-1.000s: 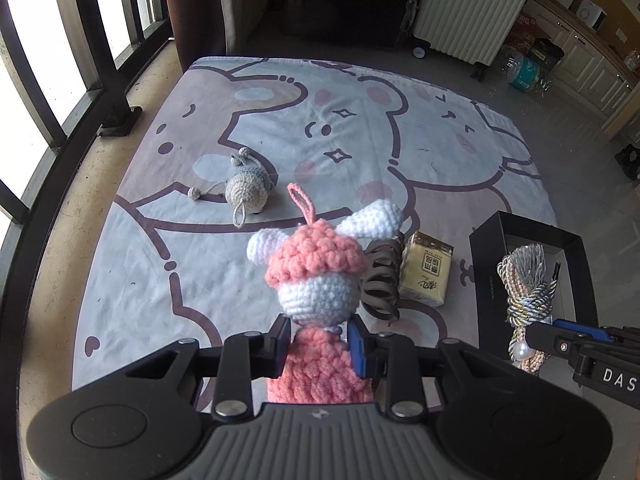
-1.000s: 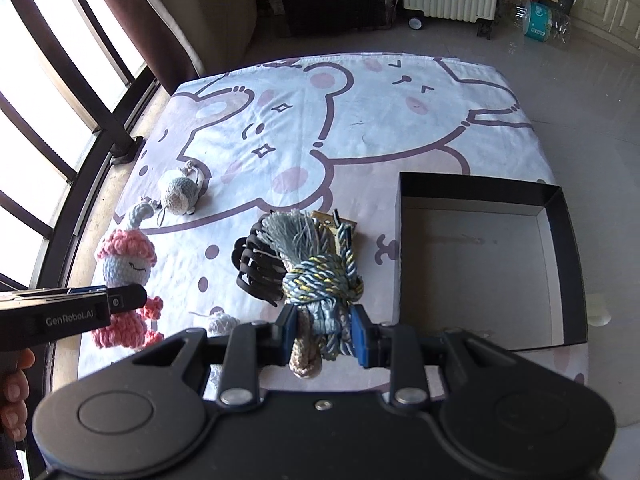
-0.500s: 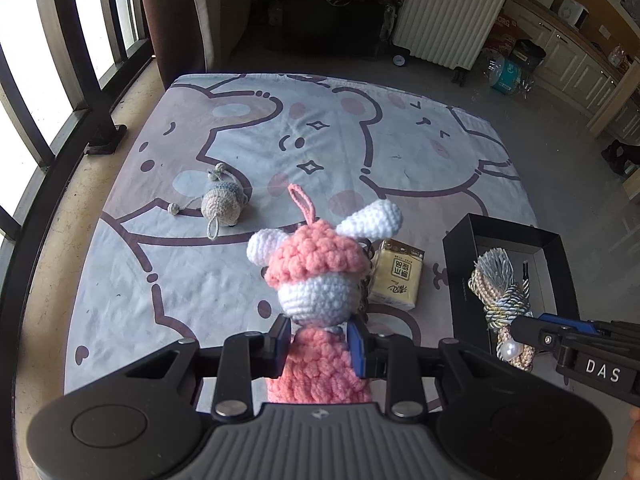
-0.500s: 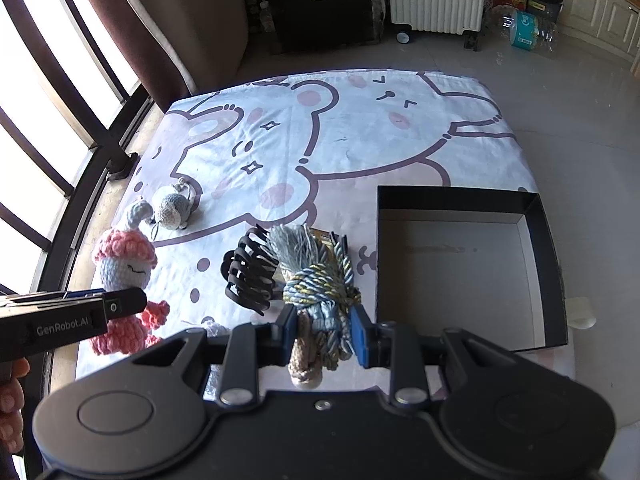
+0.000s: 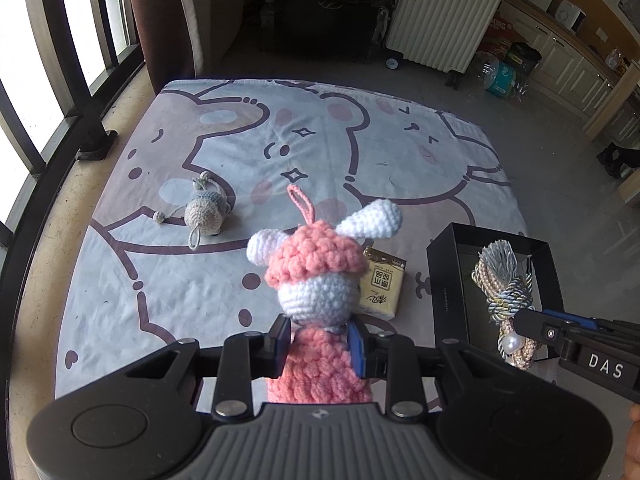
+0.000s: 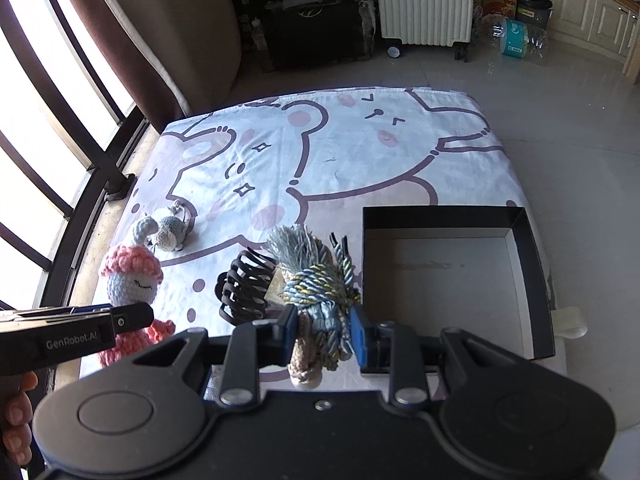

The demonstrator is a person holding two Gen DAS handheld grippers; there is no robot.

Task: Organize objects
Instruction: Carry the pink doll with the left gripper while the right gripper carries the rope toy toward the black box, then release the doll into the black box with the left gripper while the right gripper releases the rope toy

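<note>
My left gripper (image 5: 319, 338) is shut on a pink and white crochet doll (image 5: 320, 276) and holds it upright above the bear-print cloth (image 5: 320, 148). The doll also shows in the right wrist view (image 6: 130, 280). My right gripper (image 6: 323, 334) is shut on a knotted tassel cord (image 6: 316, 288) of grey, gold and beige strands, held in the air just left of the open black box (image 6: 448, 276). In the left wrist view the cord (image 5: 506, 280) hangs in front of the box (image 5: 444, 280).
A grey crochet mouse (image 5: 206, 212) lies on the cloth at the left. A yellow packet (image 5: 382, 284) lies beside the box. A black hair claw (image 6: 244, 288) lies left of the cord. A white radiator (image 6: 426, 0) and a dark cabinet stand behind.
Both grippers have risen and pulled back with their loads; the cloth looks smaller. The tassel cord has moved closer to the black box.
</note>
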